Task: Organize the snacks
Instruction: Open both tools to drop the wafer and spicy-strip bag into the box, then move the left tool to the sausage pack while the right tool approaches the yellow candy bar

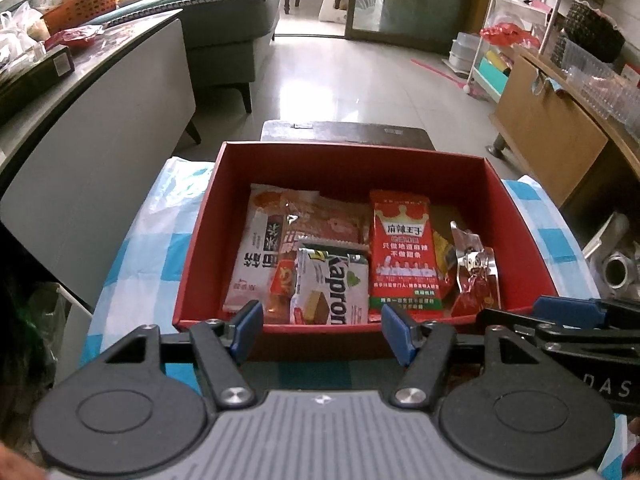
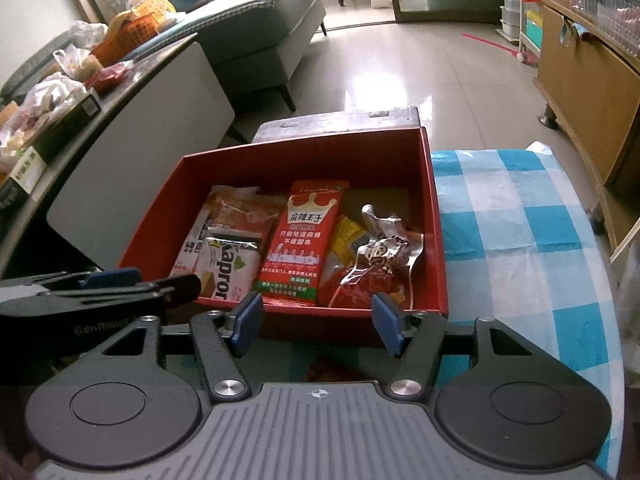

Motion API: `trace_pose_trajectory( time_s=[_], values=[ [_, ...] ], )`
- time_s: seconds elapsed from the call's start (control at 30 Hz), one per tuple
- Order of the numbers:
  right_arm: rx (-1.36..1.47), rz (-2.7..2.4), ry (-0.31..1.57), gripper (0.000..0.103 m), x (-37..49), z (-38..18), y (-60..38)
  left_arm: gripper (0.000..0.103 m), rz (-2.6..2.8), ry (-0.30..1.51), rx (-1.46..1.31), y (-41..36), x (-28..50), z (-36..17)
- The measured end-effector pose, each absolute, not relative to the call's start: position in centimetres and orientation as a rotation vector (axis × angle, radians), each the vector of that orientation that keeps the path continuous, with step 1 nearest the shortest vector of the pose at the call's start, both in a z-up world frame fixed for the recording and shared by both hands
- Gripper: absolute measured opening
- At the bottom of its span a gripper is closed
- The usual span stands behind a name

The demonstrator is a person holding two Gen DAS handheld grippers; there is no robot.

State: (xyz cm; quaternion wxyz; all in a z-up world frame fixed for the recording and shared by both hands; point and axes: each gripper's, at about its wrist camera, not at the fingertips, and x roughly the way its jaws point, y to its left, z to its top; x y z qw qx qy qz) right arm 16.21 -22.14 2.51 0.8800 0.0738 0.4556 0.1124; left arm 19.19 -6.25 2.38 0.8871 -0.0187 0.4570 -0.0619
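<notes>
A red box (image 1: 520, 240) sits open on the tabletop (image 2: 520, 216), which is covered with a blue-and-white checked cloth. Inside lie several snack packets: a white wafer packet (image 1: 330, 286) near the front wall, a tall red packet with a crown print (image 1: 402, 256) beside it, a white-and-orange packet (image 1: 256, 256) at the left, and a crinkled foil packet (image 1: 476, 280) at the right. The left gripper (image 1: 322, 330) hovers at the box's near edge, jaws standing moderately wide with nothing between them. The right gripper (image 2: 316, 326) hovers just beside it at the same edge, jaws likewise apart and empty. Each gripper shows at the margin of the other's view.
</notes>
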Motion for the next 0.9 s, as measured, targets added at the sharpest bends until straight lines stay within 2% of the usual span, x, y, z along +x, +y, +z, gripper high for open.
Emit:
trace_pose_trajectory(
  time_s=[0.9],
  values=[
    [0.077, 0.262, 0.966, 0.084, 15.0, 2.3, -21.5, 0.060, -0.135, 0.965, -0.021, -6.1, 17.1, 2.3]
  ],
)
